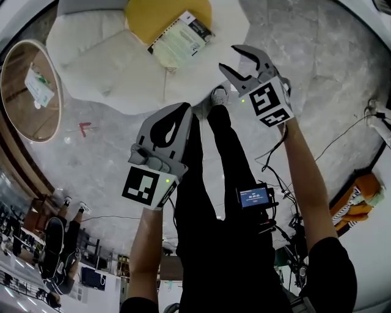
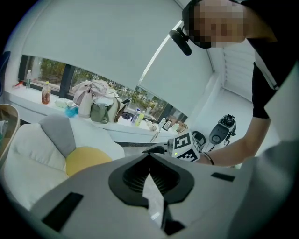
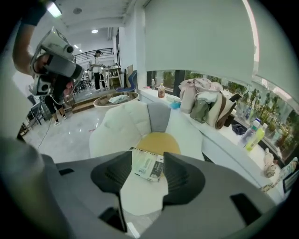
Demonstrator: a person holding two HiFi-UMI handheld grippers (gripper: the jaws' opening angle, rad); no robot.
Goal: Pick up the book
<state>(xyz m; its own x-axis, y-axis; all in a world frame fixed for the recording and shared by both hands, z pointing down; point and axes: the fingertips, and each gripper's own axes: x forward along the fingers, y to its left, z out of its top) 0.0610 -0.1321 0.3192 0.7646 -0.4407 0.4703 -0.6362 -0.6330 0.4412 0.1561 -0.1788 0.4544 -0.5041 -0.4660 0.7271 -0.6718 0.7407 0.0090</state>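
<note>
**Two claws short of the armchair, book not gripped**

Book [image 1: 180,40] lies flat on the armchair [image 1: 104,61] seat. Its far end rests on the yellow cushion [image 1: 143,15] at the armchair's back, its near end on the white upholstery. Cover up, pale green, with a dark strip along one edge.

Right claw [image 1: 228,58]: jaws apart, nothing between the pads. In the head view it hangs just off the armchair's front edge, on the book's side, tips angled toward the seat. The right gripper view frames the book [image 3: 148,164] in the gap between the two jaws, but clear of both pads, no contact. The yellow cushion [image 3: 159,141] shows behind it.

Left claw [image 1: 183,110]: jaws together, empty. The left gripper view shows the tips [image 2: 149,161] meeting with only a thin sliver below them. It sits further back from the armchair than the right one, over the marble floor [image 1: 342,92], beside the person's black-clad leg.

Round wooden counter [image 1: 27,113] stands just off the armchair's side, away from the right claw, with a white-and-green packet [image 1: 40,85] on it.

Window ledge [image 3: 224,133] runs behind the armchair and carries bags [image 3: 205,102] and bottles [image 3: 252,133].
</note>
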